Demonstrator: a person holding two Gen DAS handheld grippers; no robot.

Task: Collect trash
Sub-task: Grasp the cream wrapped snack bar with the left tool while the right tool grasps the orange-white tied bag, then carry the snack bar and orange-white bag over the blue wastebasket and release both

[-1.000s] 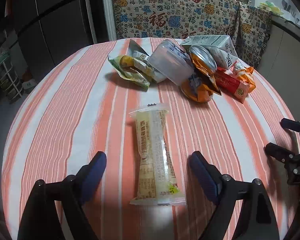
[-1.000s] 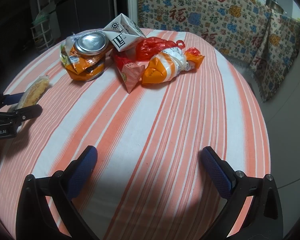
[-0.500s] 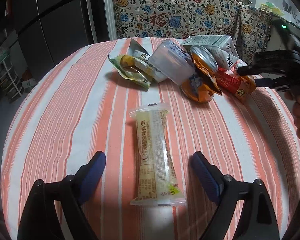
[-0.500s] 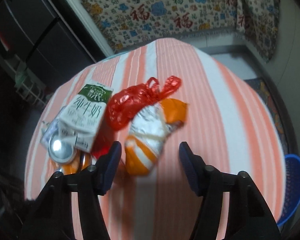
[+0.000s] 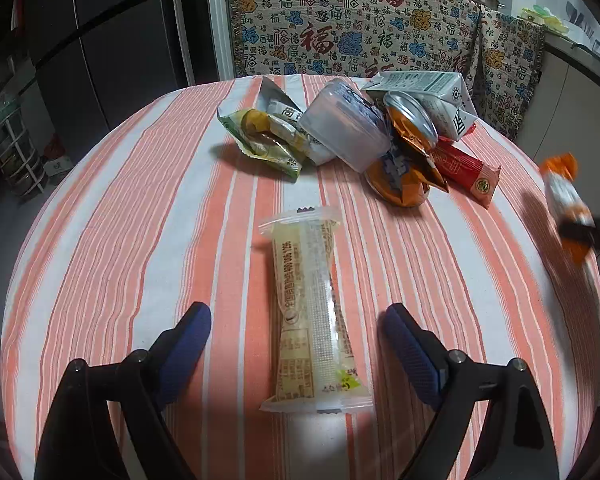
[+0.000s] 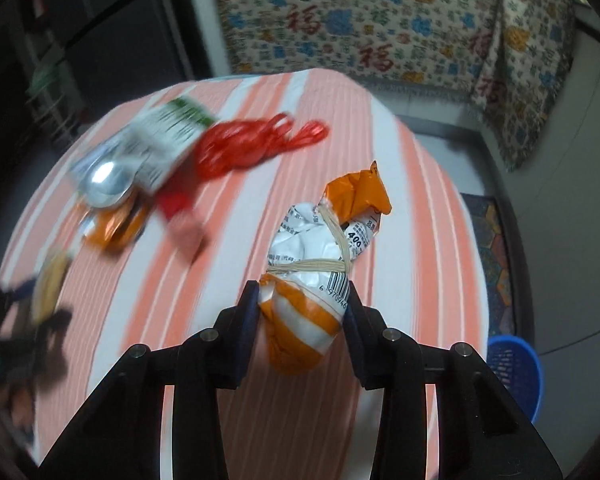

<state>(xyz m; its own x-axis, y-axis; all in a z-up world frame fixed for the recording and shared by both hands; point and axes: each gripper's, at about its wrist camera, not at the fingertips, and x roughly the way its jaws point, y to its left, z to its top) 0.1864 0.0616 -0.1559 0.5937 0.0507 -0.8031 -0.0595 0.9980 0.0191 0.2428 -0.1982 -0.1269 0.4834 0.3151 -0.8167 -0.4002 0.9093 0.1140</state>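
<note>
The right gripper (image 6: 302,312) is closing on an orange-and-white bag (image 6: 320,264) at frame centre, its lower end hidden between the pads. The left gripper (image 5: 296,344) gapes wide, holding nothing, astride a clear wrapper (image 5: 310,312). The upper-left trash pile (image 6: 140,176) is motion-blurred.

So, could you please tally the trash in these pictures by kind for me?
Snack packets and wrappers: 6
Milk carton: 1
Clear plastic tub: 1
Metal can: 1
Red plastic bag: 1
Total: 10
</note>
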